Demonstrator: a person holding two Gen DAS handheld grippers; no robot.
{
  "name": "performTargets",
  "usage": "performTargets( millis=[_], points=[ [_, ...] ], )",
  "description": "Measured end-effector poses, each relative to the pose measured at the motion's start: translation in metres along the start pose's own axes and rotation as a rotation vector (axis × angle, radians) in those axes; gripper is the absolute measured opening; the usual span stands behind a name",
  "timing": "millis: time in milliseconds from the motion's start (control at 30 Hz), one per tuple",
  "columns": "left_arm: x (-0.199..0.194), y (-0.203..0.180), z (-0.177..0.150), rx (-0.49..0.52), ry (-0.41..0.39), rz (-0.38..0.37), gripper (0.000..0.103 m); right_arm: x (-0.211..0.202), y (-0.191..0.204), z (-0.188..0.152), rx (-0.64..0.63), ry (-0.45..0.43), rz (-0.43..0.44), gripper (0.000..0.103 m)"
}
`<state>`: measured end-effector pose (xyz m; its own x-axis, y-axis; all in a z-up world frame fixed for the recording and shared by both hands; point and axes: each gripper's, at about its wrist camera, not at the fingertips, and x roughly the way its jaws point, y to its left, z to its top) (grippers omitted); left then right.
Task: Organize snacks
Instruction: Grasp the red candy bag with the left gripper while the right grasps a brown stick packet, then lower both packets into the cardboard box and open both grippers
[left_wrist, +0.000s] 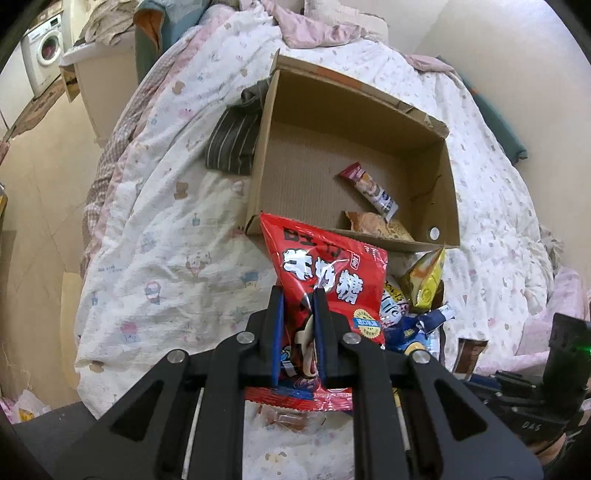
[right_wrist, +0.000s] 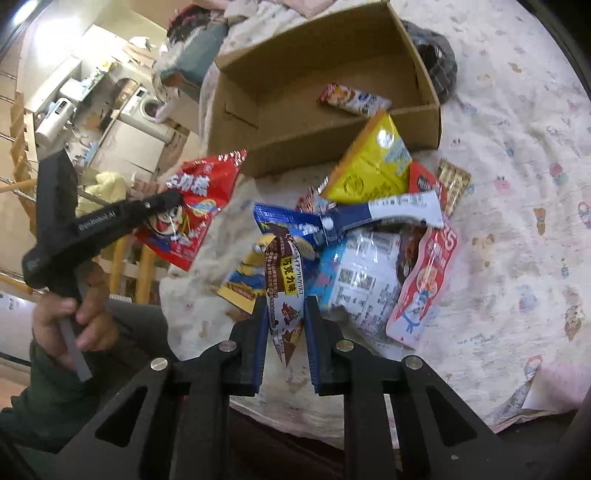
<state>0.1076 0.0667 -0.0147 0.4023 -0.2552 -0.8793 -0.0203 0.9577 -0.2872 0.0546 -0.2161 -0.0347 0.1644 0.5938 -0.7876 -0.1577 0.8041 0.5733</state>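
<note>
My left gripper (left_wrist: 297, 291) is shut on a red candy bag (left_wrist: 332, 266) and holds it up just short of the near wall of the open cardboard box (left_wrist: 452, 184). In the right wrist view the same red bag (right_wrist: 195, 195) hangs from the left gripper (right_wrist: 168, 201), which a hand (right_wrist: 74, 314) holds. My right gripper (right_wrist: 284, 301) is shut on a narrow brown chocolate snack packet (right_wrist: 282, 273), over a pile of packets on the quilt. The box (right_wrist: 424, 122) holds a long snack bar (right_wrist: 354, 98) and a tan packet (left_wrist: 380, 225). A yellow bag (right_wrist: 373, 166) leans on its front wall.
Blue-and-white (right_wrist: 369, 273) and pink-and-white (right_wrist: 424, 280) packets lie in the pile on the patterned quilt (left_wrist: 166, 221). A dark striped cloth (left_wrist: 232, 144) sits by the box's left wall. The bed drops off to the floor on the left, with a washing machine (left_wrist: 44, 55) beyond.
</note>
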Motion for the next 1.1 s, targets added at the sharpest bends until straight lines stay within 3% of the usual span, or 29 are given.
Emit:
performTargets(
  millis=[233, 600, 1100],
  points=[
    [-0.009, -0.004, 0.012, -0.02, -0.028, 0.002, 0.012, -0.016, 0.007, 0.021, -0.007, -0.074, -0.02, 0.02],
    [-0.022, -0.024, 0.063, 0.016, -0.106, 0.033, 0.012, -0.048, 0.019, 0.084, -0.052, -0.19, -0.025, 0.02],
    [0.007, -0.043, 0.121, 0.089, -0.114, 0.075, 0.012, -0.03, 0.011, 0.163, -0.06, -0.242, -0.034, 0.02]
  ],
)
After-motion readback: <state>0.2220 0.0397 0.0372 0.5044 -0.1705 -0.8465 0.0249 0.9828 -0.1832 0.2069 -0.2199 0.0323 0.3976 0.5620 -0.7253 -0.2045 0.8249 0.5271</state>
